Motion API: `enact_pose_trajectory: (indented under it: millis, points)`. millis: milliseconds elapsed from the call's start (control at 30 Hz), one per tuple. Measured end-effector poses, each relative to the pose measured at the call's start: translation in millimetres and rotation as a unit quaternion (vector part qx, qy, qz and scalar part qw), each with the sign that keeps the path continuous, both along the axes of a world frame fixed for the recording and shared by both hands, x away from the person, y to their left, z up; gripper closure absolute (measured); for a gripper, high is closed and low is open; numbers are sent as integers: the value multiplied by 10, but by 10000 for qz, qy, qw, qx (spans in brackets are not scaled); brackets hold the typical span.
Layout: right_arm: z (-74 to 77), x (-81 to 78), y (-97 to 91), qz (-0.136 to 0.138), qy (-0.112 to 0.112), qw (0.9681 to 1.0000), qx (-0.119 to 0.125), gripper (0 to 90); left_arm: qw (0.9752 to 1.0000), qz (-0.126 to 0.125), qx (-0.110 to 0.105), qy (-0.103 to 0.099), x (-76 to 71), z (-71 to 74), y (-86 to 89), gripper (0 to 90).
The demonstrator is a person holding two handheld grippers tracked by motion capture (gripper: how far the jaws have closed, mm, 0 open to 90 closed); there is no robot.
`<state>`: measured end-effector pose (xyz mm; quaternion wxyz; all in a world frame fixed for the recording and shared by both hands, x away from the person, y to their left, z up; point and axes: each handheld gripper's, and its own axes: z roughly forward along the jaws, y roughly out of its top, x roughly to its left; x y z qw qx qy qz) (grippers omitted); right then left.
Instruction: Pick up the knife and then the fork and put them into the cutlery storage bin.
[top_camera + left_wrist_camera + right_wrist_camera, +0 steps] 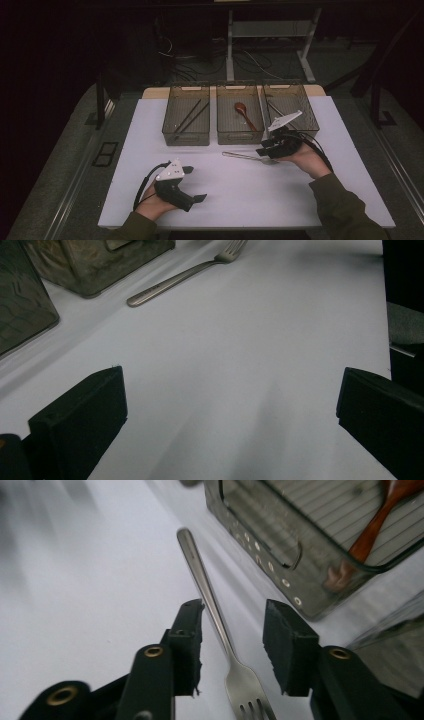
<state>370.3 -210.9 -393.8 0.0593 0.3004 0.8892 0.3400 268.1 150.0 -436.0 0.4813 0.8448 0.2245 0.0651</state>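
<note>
My right tool (232, 647) straddles the fork (215, 615) on the table (235, 190), jaws part open, not gripping; left tool (232, 415) wide open, empty

We see open tabletop (240, 190) between both hand-held grippers, three bins (240, 121) walling off the far side, fork (247, 157) lying just before the middle bin, narrow gaps between bins, near edge free.
</note>
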Motion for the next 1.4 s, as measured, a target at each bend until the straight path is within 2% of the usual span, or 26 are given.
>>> enact_pose_trajectory:
  millis: [167, 233, 433, 667, 767, 900, 1133, 1400]
  points:
    - [-102, 89, 85, 166, 170, 9990, -376, 653, 10000, -14, 12, -3, -2, 2, -2, 0]
    - [-122, 121, 107, 252, 174, 9978, -580, 672, 10000, -11, 7, -2, -1, 1, -2, 0]
    - [-160, 192, 195, 554, 374, 9939, -878, 718, 10000, -25, 7, -8, -4, 3, -2, 0]
    - [-194, 233, 353, 966, 525, 9864, -1225, 760, 10000, -34, 11, -8, -7, 5, -6, 0]
    - [-226, 259, 402, 1055, 542, 9818, -1483, 786, 10000, -35, 8, -6, -7, 5, -4, 0]
    - [-231, 288, 435, 1122, 592, 9781, -1652, 800, 10000, -38, 5, -1, -7, 4, -5, 0]
    - [-267, 319, 511, 1328, 602, 9668, -2096, 803, 10000, -49, 6, -1, -7, 3, -8, 0]
    - [-260, 364, 577, 1467, 733, 9587, -2324, 826, 10000, -52, 8, 0, -8, 2, -7, 0]
